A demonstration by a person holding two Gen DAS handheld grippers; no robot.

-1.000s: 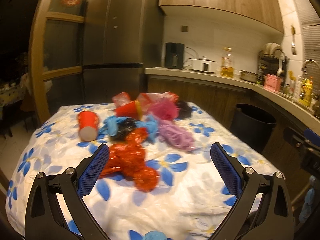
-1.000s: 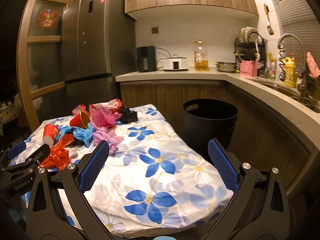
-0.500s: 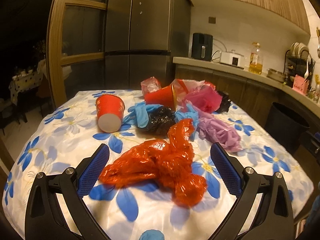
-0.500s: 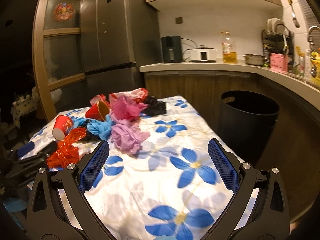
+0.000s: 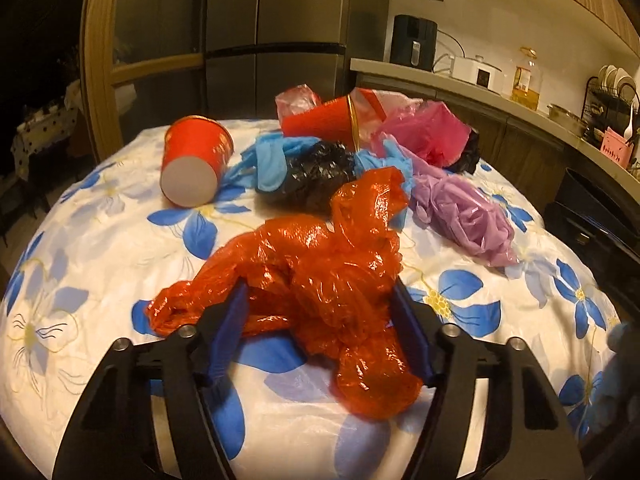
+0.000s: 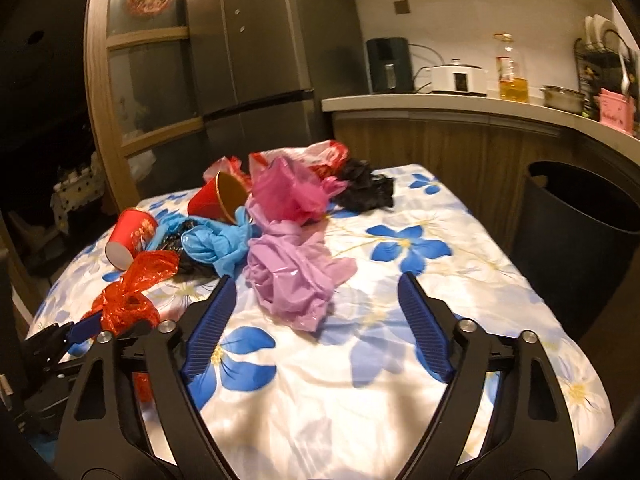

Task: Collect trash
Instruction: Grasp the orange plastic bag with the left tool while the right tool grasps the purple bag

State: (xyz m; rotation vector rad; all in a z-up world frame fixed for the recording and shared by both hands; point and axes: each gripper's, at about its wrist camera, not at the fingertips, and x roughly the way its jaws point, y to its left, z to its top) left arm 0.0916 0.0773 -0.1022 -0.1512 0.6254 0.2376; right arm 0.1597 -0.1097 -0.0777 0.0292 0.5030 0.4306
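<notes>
A crumpled red plastic bag (image 5: 320,280) lies on the flowered tablecloth (image 5: 100,248). My left gripper (image 5: 320,308) is open, its blue pads on either side of the bag's near part. The bag also shows in the right wrist view (image 6: 132,284). My right gripper (image 6: 316,296) is open and empty, just short of a lilac plastic bag (image 6: 292,276). Behind lie blue gloves (image 6: 218,246), a black bag (image 5: 316,176), a pink bag (image 6: 288,194) and two red paper cups (image 5: 194,160) (image 6: 218,200) on their sides.
A black trash bin (image 6: 576,232) stands on the floor right of the table. A kitchen counter (image 6: 440,104) with appliances runs behind it. A steel fridge (image 6: 260,48) and a wooden door frame stand beyond the table's far end.
My left gripper has moved forward and down so the red bag now sits between its pads, and its jaws have narrowed. My right gripper has moved closer to the lilac bag.
</notes>
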